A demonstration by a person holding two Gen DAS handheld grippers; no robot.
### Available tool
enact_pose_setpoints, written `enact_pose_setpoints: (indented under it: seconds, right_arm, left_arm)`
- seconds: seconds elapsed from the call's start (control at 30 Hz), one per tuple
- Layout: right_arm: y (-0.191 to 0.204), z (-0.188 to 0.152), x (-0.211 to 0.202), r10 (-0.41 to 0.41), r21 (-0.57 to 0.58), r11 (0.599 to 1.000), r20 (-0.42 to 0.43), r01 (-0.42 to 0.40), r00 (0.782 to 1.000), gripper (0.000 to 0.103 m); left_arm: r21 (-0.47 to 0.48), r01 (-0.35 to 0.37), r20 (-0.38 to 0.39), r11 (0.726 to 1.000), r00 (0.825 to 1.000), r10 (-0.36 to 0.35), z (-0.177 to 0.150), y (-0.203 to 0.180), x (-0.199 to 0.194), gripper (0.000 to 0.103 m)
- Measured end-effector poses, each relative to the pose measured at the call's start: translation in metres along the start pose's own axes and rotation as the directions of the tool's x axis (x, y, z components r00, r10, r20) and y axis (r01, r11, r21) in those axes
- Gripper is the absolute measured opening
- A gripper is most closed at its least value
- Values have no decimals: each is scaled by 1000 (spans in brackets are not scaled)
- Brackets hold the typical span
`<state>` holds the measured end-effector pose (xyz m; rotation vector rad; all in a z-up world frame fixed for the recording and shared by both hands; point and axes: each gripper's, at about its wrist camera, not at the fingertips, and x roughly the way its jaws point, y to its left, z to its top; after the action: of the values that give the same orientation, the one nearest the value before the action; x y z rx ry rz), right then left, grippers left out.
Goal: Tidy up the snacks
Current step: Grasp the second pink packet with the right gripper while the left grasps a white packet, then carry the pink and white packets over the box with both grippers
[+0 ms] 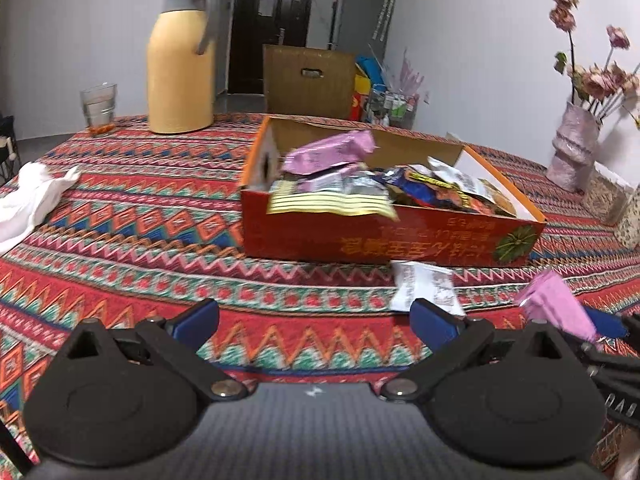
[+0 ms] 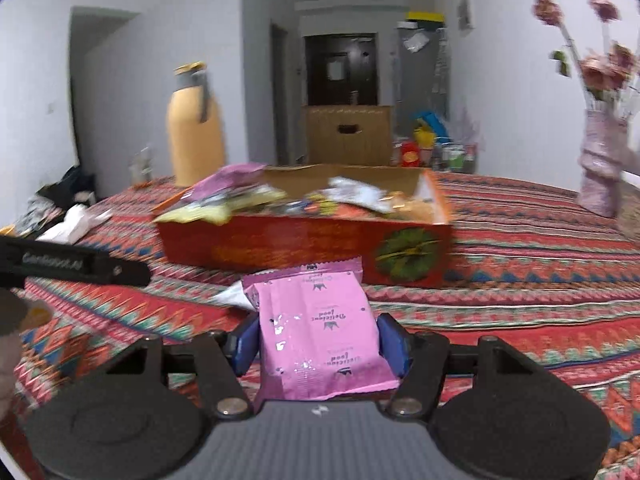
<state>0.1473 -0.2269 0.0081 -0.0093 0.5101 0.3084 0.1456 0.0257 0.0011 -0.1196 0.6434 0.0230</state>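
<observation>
A red cardboard box [image 1: 360, 240] [image 2: 280, 244] full of mixed snack packets stands on the patterned tablecloth. My right gripper [image 2: 318, 344] is shut on a pink snack packet [image 2: 320, 332], held just in front of the box; both blue pads press its sides. That same pink packet [image 1: 556, 308] shows at the right edge of the left wrist view. My left gripper [image 1: 314, 320] stands open over the cloth with nothing between its fingers. A white snack packet [image 1: 424, 286] [image 2: 234, 296] lies on the cloth by the box's near wall.
A yellow thermos jug [image 1: 180, 72] and a glass [image 1: 98, 106] stand at the far left. A white cloth [image 1: 32, 200] lies at the left edge. A pink vase of dried flowers [image 1: 572, 152] [image 2: 600, 168] stands at the right. A brown carton [image 1: 308, 80] sits beyond the table.
</observation>
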Motion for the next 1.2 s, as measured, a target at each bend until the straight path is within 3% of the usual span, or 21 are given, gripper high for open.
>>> enact_pose_setpoints:
  seconds: [0.37, 0.67, 0.77, 1.0, 1.2]
  right_arm:
    - [-77, 10, 18, -118, 98, 989, 43, 113, 992, 61]
    - [-92, 3, 32, -65, 163, 985, 42, 58, 997, 62]
    - [-93, 1, 31, -56, 171, 984, 47, 47, 997, 62]
    - [-89, 0, 29, -52, 163, 986, 49, 43, 997, 62]
    - [-87, 0, 27, -64, 153, 987, 57, 54, 996, 62]
  left_arm:
    - [95, -4, -61, 995, 998, 9, 17, -70, 49, 103]
    - [140, -44, -108, 989, 992, 59, 19, -96, 86, 102]
    - [151, -47, -121, 987, 990, 66, 18, -99, 91, 95]
    - [144, 2, -151, 990, 988, 20, 16, -100, 95, 47]
    - [133, 20, -139, 991, 990, -1, 15, -99, 85, 45]
